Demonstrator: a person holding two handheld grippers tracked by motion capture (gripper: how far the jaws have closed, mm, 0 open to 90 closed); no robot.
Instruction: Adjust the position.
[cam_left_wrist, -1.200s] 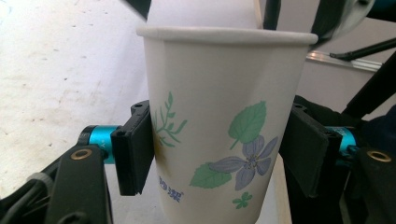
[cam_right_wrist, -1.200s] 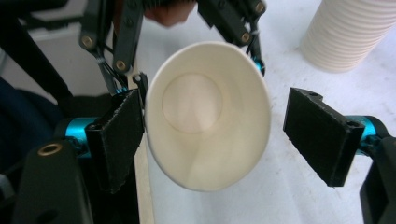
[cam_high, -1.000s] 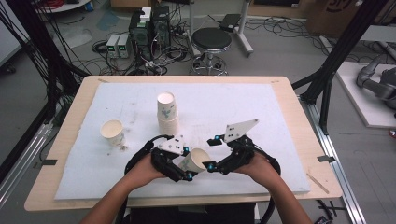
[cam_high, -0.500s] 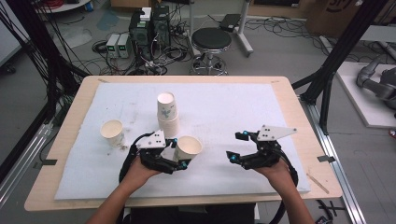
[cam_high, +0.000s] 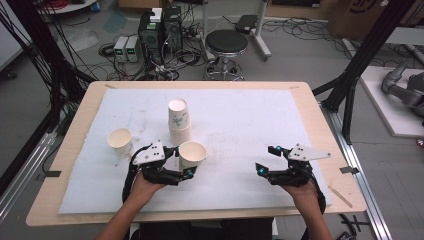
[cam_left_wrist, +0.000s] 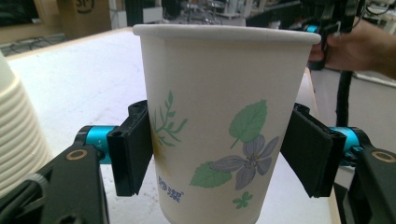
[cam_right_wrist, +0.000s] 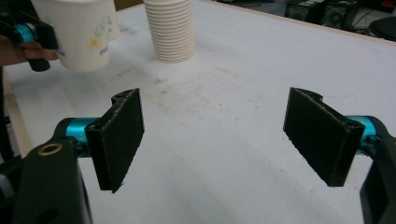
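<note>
A white paper cup printed with flowers stands upright between the jaws of my left gripper, near the front of the mat. In the left gripper view both pads touch the cup at its sides; the jaws have just been opening slightly with the cup still between them. My right gripper hovers low over the mat at the front right, open, with nothing between its pads. From the right gripper view the cup and the left hand show at the top left.
A tall stack of paper cups stands just behind the held cup. Another single cup sits to the left. The white mat covers a wooden table. A stool and cabling stand beyond the far edge.
My right gripper has left the cup and swung away to the right, ending open and empty. My left gripper has carried the cup slightly left and lower.
</note>
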